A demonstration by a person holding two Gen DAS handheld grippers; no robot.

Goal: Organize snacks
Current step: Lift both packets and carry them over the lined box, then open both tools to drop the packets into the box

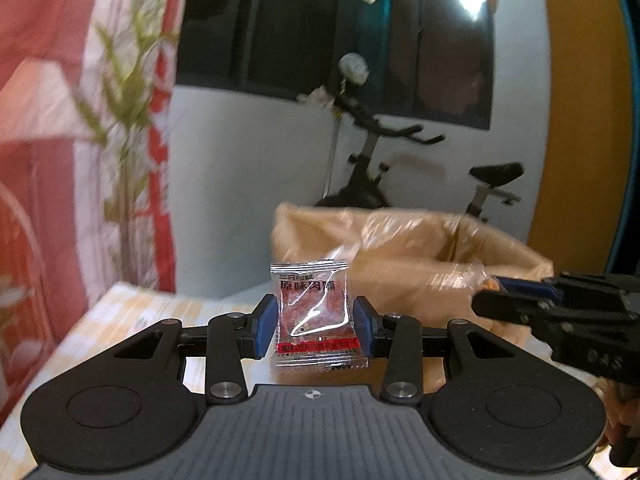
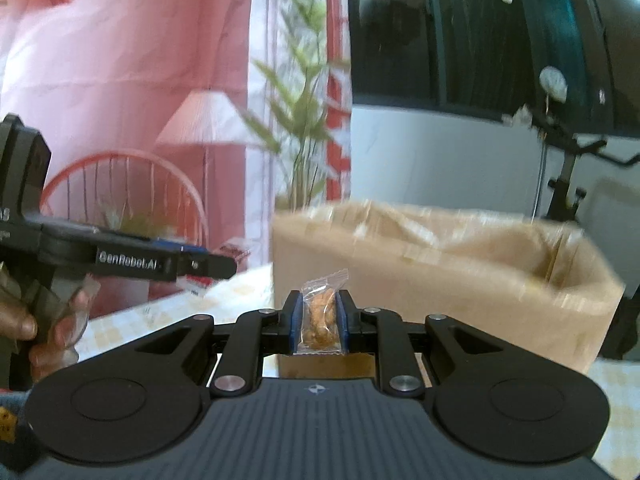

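left gripper [image 1: 315, 326]: blue pads pressed on both side edges of a clear plastic sachet with a red band and dark printed characters, reddish meat slice inside [image 1: 314, 312]. sachet upright between the pads, held above the pale yellow checked tablecloth [image 1: 168, 312]. top seal crimped, bottom seal hangs just below the pads.

right gripper [image 2: 320, 322]: blue pads close together, clamped on a small clear wrapper holding a tan, lumpy snack piece [image 2: 319, 316]. wrapper upright, its twisted top corner sticking up above the pads.

open brown cardboard box lined with clear plastic film [image 1: 400, 256] stands on the table beyond both grippers; in the right wrist view it fills the middle and right, behind the held wrapper. film blurred, contents not readable.

in the left wrist view the right gripper enters from the right edge, beside the box front, with something orange at its blue tip. in the right wrist view the left gripper's black body sits at the left edge, a hand [image 2: 36, 320] wrapped round its handle.

background: pink and white curtain printed with a lamp and green plant [image 2: 160, 100], black exercise bike [image 1: 400, 160] against a white wall, dark window [image 1: 340, 28] above.
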